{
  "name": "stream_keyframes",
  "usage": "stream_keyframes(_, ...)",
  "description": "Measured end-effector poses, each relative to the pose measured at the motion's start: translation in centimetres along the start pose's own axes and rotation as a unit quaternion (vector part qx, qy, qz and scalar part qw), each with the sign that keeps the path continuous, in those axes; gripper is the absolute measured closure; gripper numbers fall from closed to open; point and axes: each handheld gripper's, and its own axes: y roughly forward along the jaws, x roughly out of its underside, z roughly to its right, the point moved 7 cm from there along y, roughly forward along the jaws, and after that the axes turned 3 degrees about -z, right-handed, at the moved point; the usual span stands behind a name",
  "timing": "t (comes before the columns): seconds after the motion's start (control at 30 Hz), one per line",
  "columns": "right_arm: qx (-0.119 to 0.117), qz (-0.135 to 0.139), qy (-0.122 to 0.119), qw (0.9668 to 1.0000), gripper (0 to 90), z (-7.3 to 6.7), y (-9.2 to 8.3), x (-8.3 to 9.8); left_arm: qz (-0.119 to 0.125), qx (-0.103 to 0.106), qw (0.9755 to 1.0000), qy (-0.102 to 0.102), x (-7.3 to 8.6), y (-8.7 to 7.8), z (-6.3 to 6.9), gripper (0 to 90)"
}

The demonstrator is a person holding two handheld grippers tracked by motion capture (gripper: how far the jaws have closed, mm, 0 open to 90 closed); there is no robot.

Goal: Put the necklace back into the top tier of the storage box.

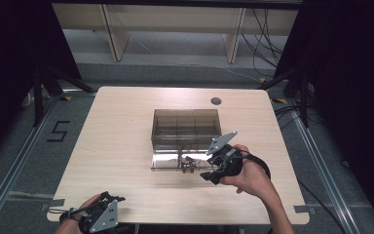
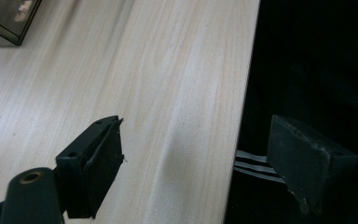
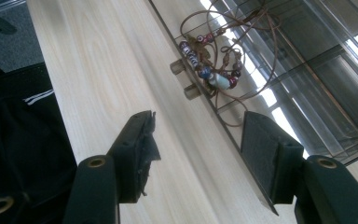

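A smoky clear plastic compartment box [image 1: 186, 127] stands mid-table with its lid [image 1: 168, 162] folded flat toward me. On the lid lies a tangle of brown cord strung with coloured beads [image 1: 189, 163], seen close in the right gripper view as the beaded cord [image 3: 213, 70] beside two small latch tabs [image 3: 186, 79]. My right gripper [image 1: 205, 175] is open, just right of the beads, its jaws straddling the lid's edge [image 3: 223, 135]. My left gripper [image 1: 119, 199] is open at the table's near-left edge, with one fingertip [image 2: 100, 158] over the wood and the other past the rim.
A round grey grommet [image 1: 216, 101] sits in the tabletop [image 1: 117, 141] behind the box. Dark curtains flank the table, cables run on the floor to the right, and a corner of the box [image 2: 9, 21] shows far off in the left gripper view.
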Motion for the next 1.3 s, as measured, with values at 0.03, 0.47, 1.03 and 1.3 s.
stream_keyframes(0.03, -0.004, -0.007, 0.018, 0.9998, 44.9, -0.4, -0.1, 0.2, 0.0, 0.003, 1.0, -0.002, 0.0, 0.0, 0.1, 17.9)
stream_keyframes(0.47, 0.001, 0.014, 0.005, 0.9999, 43.0, -0.9, 0.5, 0.9, 0.0, 0.0, 1.0, -0.002, 0.0, 0.1, 0.1, 17.9)
stream_keyframes(1.03, -0.012, 0.03, 0.025, 0.9992, 40.1, -2.3, 1.2, 1.3, 0.011, 0.016, 0.9997, -0.012, -0.2, 0.1, 0.4, 17.9)
stream_keyframes(1.3, -0.007, 0.033, 0.03, 0.999, 37.9, -2.6, 1.3, 1.7, 0.012, 0.013, 0.9998, -0.007, -0.3, 0.0, 0.3, 17.9)
